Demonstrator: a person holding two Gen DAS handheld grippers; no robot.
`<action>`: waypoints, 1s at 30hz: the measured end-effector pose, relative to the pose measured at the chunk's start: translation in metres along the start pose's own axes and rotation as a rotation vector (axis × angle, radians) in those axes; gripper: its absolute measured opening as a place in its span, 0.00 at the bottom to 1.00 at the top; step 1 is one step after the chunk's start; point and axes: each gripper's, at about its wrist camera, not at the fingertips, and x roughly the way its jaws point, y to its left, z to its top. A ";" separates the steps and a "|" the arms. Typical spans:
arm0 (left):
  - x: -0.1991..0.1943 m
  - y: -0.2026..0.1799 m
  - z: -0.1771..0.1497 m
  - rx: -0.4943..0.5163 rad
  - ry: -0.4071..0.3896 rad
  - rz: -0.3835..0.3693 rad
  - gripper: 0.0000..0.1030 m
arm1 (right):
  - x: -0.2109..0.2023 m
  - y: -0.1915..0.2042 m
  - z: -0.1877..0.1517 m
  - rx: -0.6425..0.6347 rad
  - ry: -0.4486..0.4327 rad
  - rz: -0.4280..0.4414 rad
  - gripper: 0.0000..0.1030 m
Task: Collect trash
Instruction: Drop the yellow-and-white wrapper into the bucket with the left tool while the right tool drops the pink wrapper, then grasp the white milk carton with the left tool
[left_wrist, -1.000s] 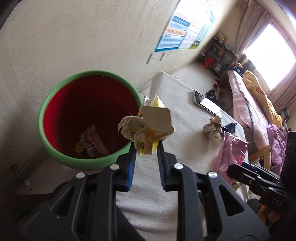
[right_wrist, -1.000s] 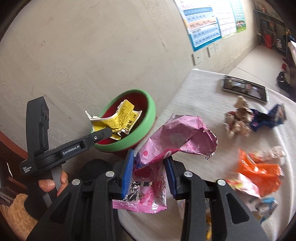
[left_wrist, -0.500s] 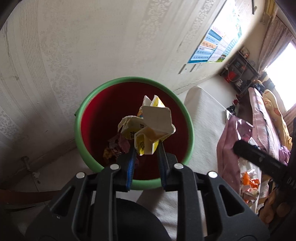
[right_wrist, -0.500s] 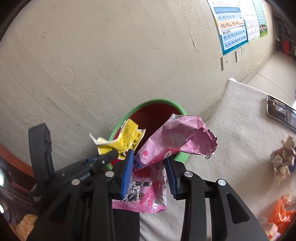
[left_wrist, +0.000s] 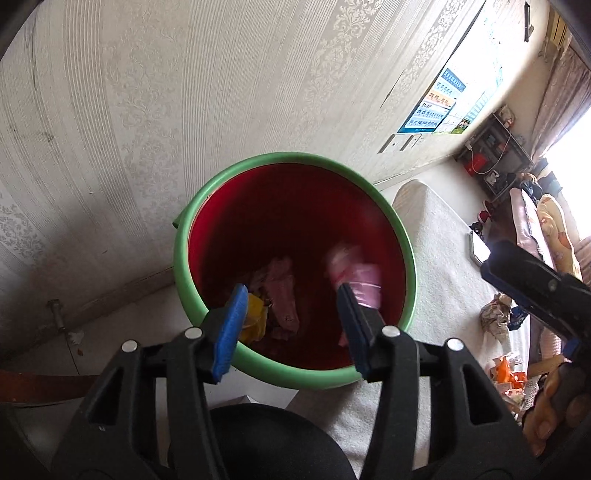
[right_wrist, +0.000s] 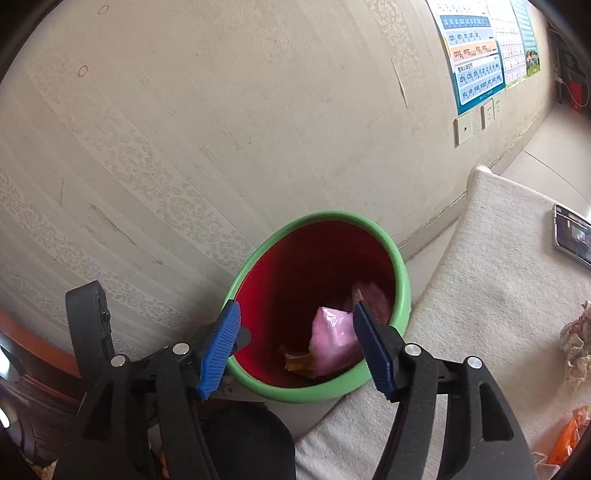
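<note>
Left claw (left_wrist: 291, 314) hangs over the near rim of the bin (left_wrist: 408, 254), jaws opening, nothing between the blue pads (left_wrist: 231, 328). Right claw (right_wrist: 295, 343) sits above the same bin from the near side, jaws also opening and bare.

Bin: green rim, red inside, standing on the floor against the patterned wall (left_wrist: 184, 92), just left of the desk (right_wrist: 498, 277). Inside it: a pink wrapper (right_wrist: 332, 343), a yellow wrapper (left_wrist: 255, 317) low on the near-left side, more pink scraps (left_wrist: 282, 291) at the bottom.

On the desk to the right, well apart from the bin: crumpled paper (left_wrist: 496, 317), an orange wrapper (right_wrist: 569, 435) near the edge, a tablet (right_wrist: 572, 236) farther back.

Far: blue poster (right_wrist: 476, 66) on the wall, sockets (right_wrist: 476, 118) below it, shelves (left_wrist: 495, 155) in the far right corner.
</note>
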 end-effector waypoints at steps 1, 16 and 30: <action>0.000 -0.001 0.000 0.000 -0.001 -0.004 0.48 | -0.005 -0.001 -0.001 0.001 -0.005 0.001 0.61; -0.008 -0.084 -0.052 0.239 0.103 -0.168 0.54 | -0.140 -0.076 -0.068 0.010 -0.096 -0.195 0.62; 0.017 -0.226 -0.153 0.746 0.331 -0.335 0.67 | -0.203 -0.170 -0.166 0.288 -0.077 -0.388 0.62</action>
